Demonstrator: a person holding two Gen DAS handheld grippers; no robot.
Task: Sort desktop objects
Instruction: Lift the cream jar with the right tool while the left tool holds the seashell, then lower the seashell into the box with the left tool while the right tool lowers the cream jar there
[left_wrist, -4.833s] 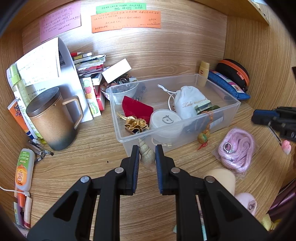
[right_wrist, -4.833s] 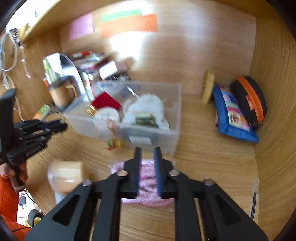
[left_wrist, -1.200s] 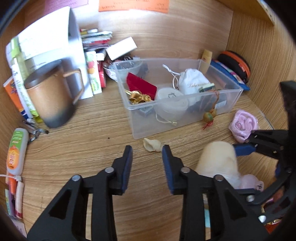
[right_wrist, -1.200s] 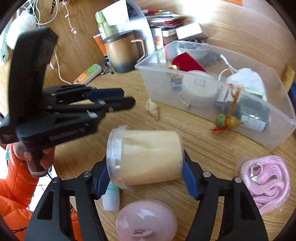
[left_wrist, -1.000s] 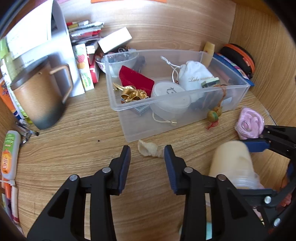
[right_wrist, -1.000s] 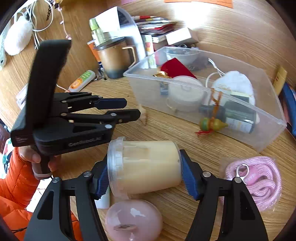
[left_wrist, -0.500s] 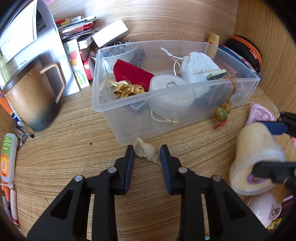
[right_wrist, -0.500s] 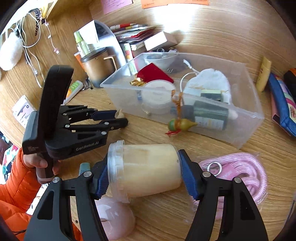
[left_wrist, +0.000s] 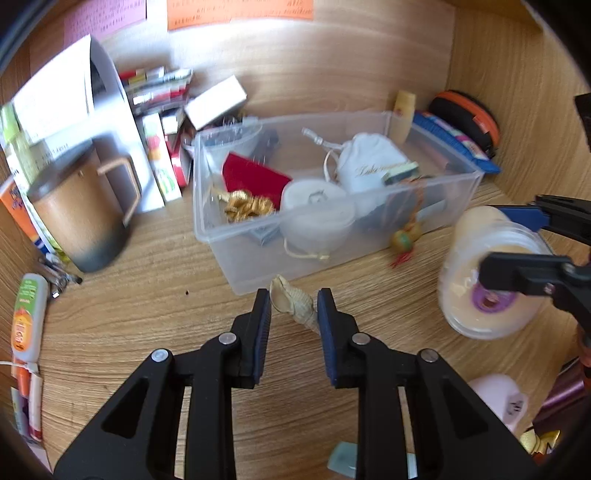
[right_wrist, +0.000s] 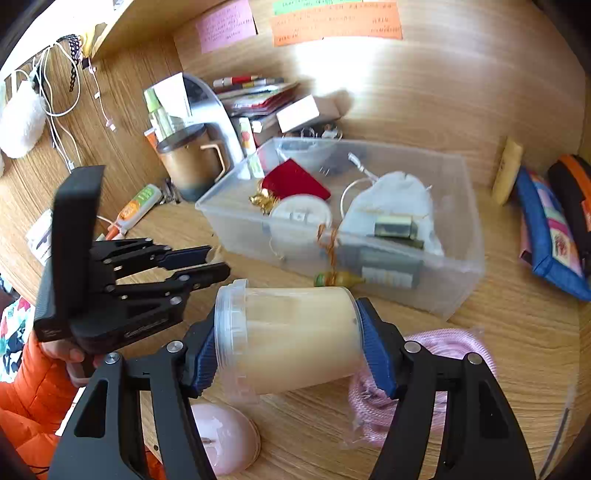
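We close the left gripper (left_wrist: 291, 314) on the small, brittle beige spiral seashell (left_wrist: 293, 305), pinching its thicker whorl gently, while the right gripper (right_wrist: 286, 354) clamps the light, smooth cream plastic jar (right_wrist: 291, 338) end to end.

Shell (left_wrist: 291, 303) before bin (left_wrist: 207, 232); mug (left_wrist: 79, 218) left.

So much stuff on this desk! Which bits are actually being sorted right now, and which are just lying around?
In play:
- seashell, between the closing jaws of the left gripper
- cream jar, clamped in the right gripper
- clear bin, probably where they go

Just lying about:
- brown mug
- pink cord
- blue pouch
- orange tube
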